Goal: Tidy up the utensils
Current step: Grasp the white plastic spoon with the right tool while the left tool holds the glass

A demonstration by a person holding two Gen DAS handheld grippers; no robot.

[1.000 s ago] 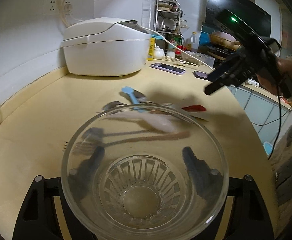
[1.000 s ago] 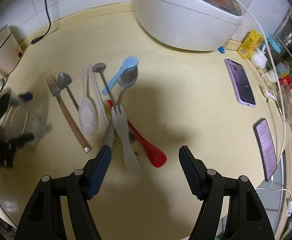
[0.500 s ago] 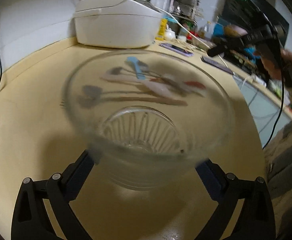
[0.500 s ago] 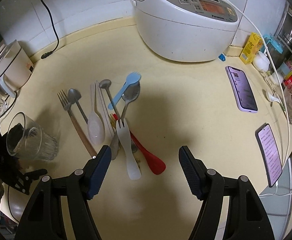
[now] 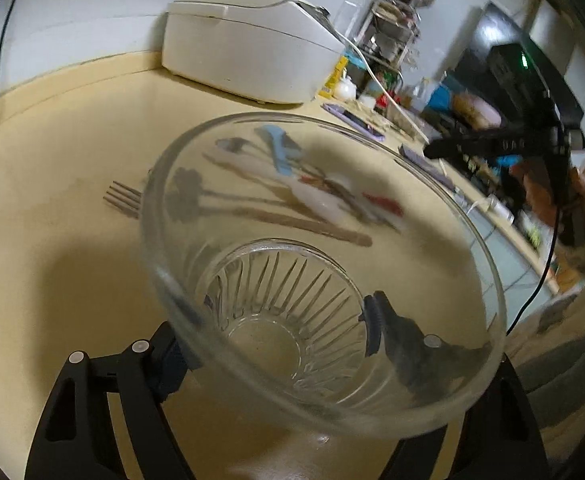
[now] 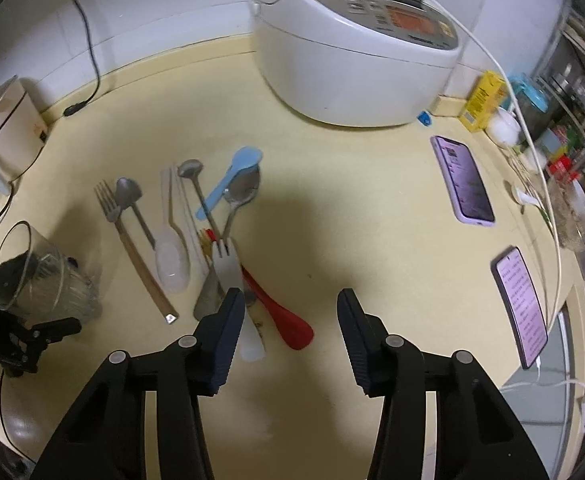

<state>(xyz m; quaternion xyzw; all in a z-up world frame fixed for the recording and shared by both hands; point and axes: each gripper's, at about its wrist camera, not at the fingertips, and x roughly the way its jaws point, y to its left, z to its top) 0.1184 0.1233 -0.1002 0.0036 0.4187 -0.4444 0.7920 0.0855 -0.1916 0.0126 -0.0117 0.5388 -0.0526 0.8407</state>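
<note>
L gripper (image 5: 276,332) is clamped on a ribbed glass (image 5: 292,320), pads against its sides low down, the glass tipped w/ its mouth toward the camera and hanging over the counter (image 5: 52,200). R gripper (image 6: 288,320) sits apart w/ nothing between the pads; its jaws have just been closing in, above the near ends of the utensils. From the R view the row lies left of centre: wood-handled fork (image 6: 132,240), small steel spoon (image 6: 130,200), clear plastic spoon (image 6: 170,260), ladle (image 6: 196,188), blue spoon (image 6: 232,178) lying across a big steel spoon (image 6: 242,194), white plastic fork (image 6: 232,276) and red spoon (image 6: 280,312) nearest the L pad (handles overlap there, can't sort which is on top). Glass is at far left of that view, beside the fork. Behind: rice cooker (image 6: 352,52), two phones (image 6: 462,180) on the right, well apart from the utensils.
</note>
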